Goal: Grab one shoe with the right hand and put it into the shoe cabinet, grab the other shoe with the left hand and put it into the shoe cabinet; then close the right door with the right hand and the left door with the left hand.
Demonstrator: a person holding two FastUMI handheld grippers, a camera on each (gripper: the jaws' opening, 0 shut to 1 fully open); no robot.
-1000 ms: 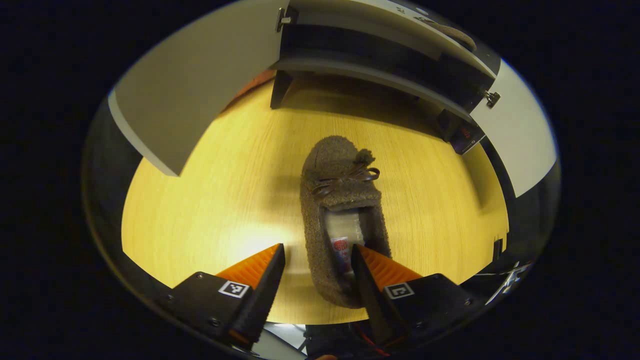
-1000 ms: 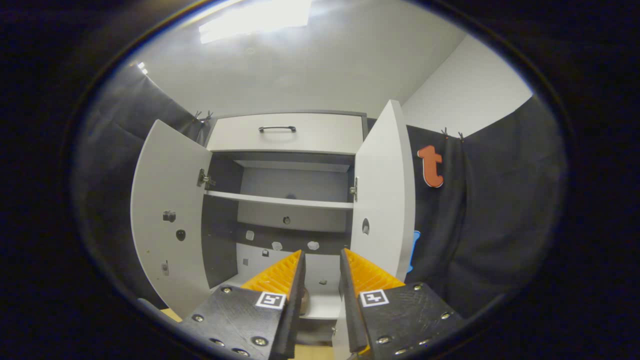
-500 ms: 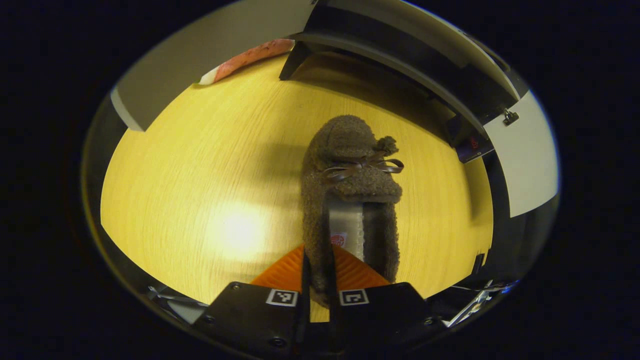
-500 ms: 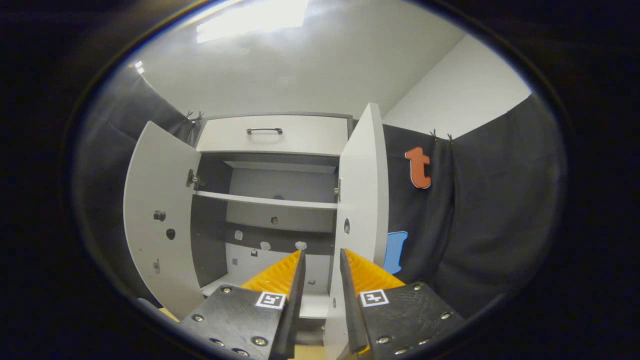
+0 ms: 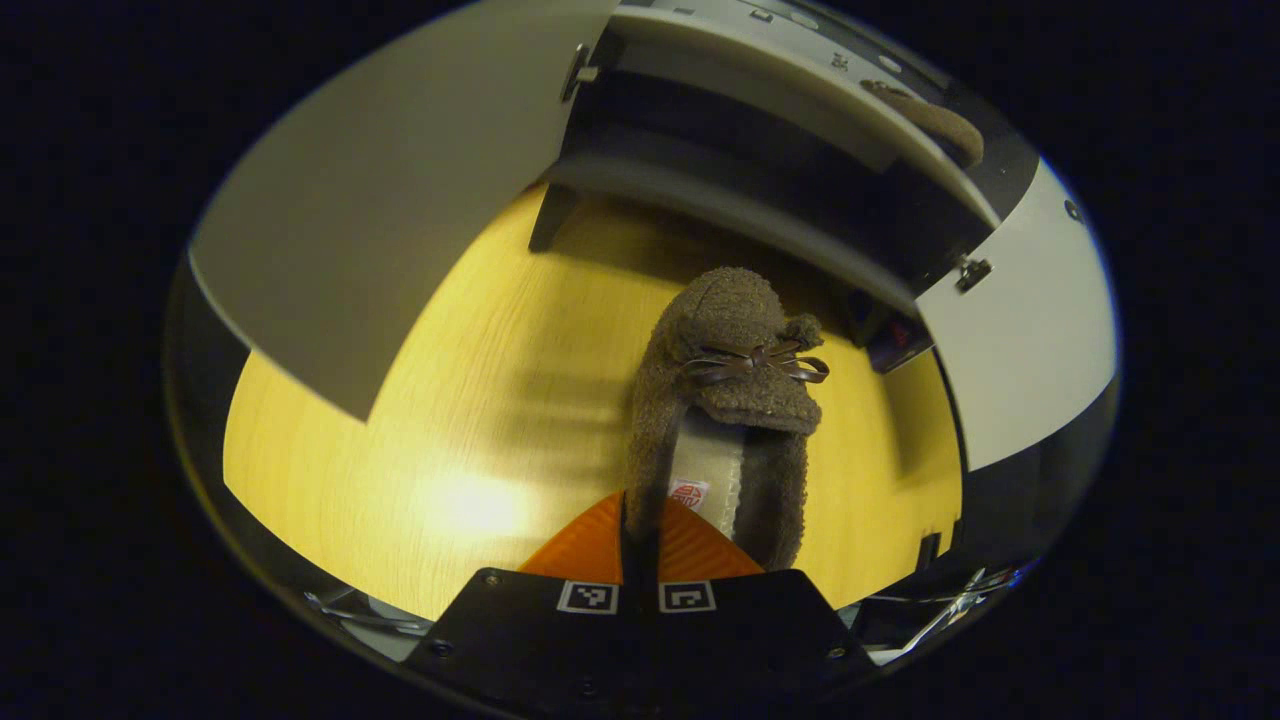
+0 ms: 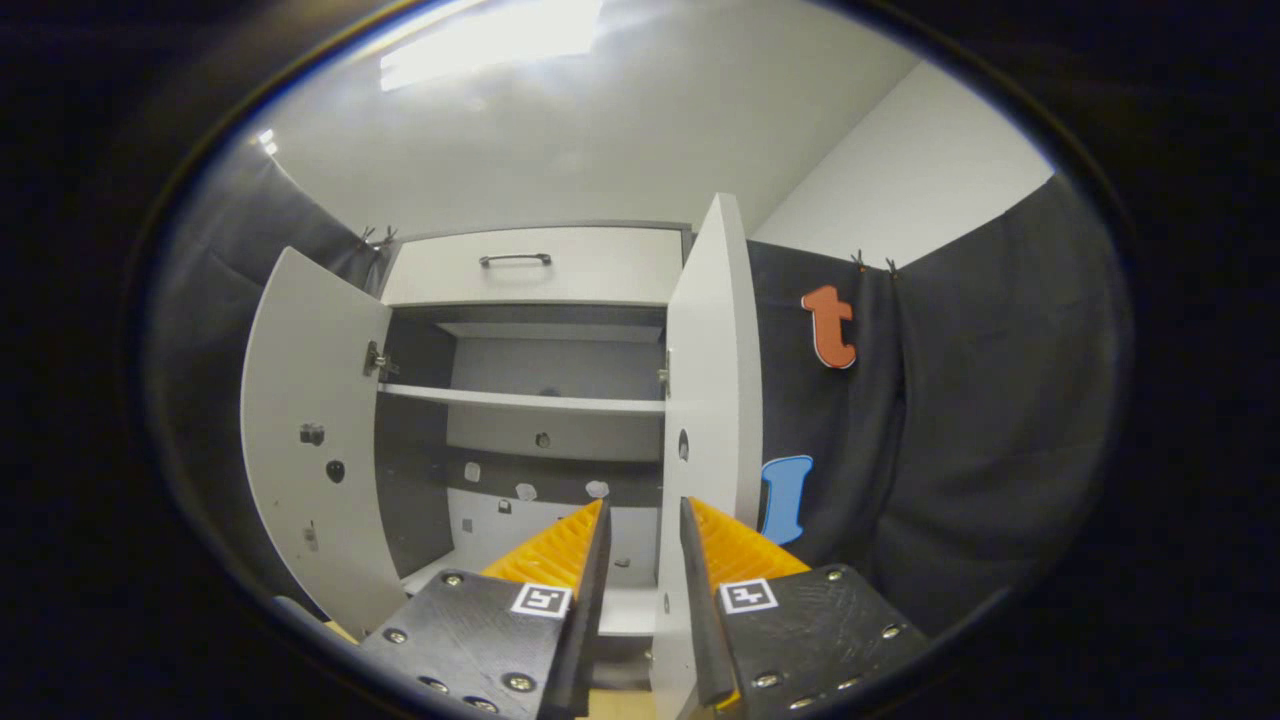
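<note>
My left gripper (image 5: 640, 520) is clamped on the heel wall of the fuzzy brown shoe (image 5: 725, 400), toe pointing at the open cabinet (image 5: 760, 150) over the wood floor (image 5: 480, 400). The other shoe (image 5: 925, 120) already sits on the cabinet's bottom shelf. My right gripper (image 6: 640, 530) holds nothing, fingers a little apart, facing the cabinet near the right door (image 6: 705, 400); the left door (image 6: 310, 420) is wide open.
</note>
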